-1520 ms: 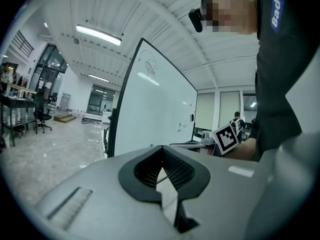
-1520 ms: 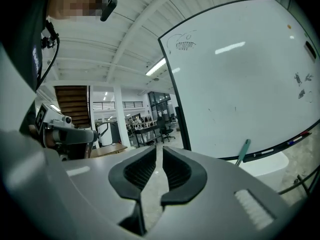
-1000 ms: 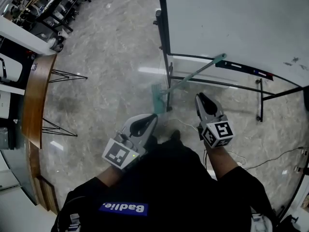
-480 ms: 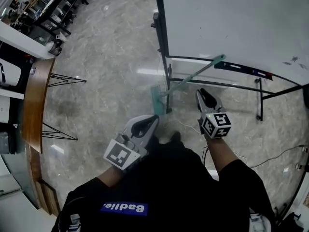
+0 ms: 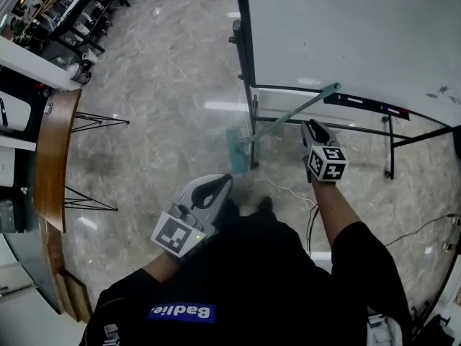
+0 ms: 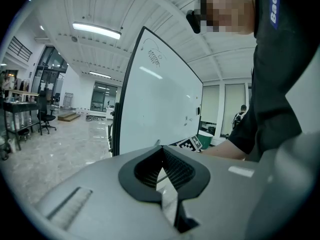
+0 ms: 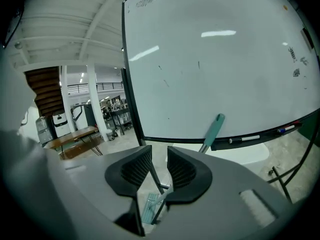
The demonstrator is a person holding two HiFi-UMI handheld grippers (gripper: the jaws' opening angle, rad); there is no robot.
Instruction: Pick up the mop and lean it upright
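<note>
The mop (image 5: 288, 117) is not yet in hand. It rests at a slant against the whiteboard (image 5: 346, 27). Its teal grip end touches the whiteboard's marker tray (image 5: 367, 103), and its flat head sits on the floor (image 5: 158, 85) beside the whiteboard's near leg. So it leans already, but low and far from upright. Judging by that, both the pick-up and the steeper lean are left to do.

The right gripper (image 5: 315, 125) is just below the whiteboard's tray, close to the mop's handle. Its jaws stand apart and have just been opening. Nothing is pressed between them. In the right gripper view the handle runs past behind them toward the whiteboard, and the mop head shows through the gap. This looks like an approach for a grasp on the handle.

The left gripper (image 5: 220, 182) hangs well back from the whiteboard, near the person's body. Its jaws are clenched together, with nothing held.

Counted: one mop, one whiteboard, two grippers, one person.
</note>
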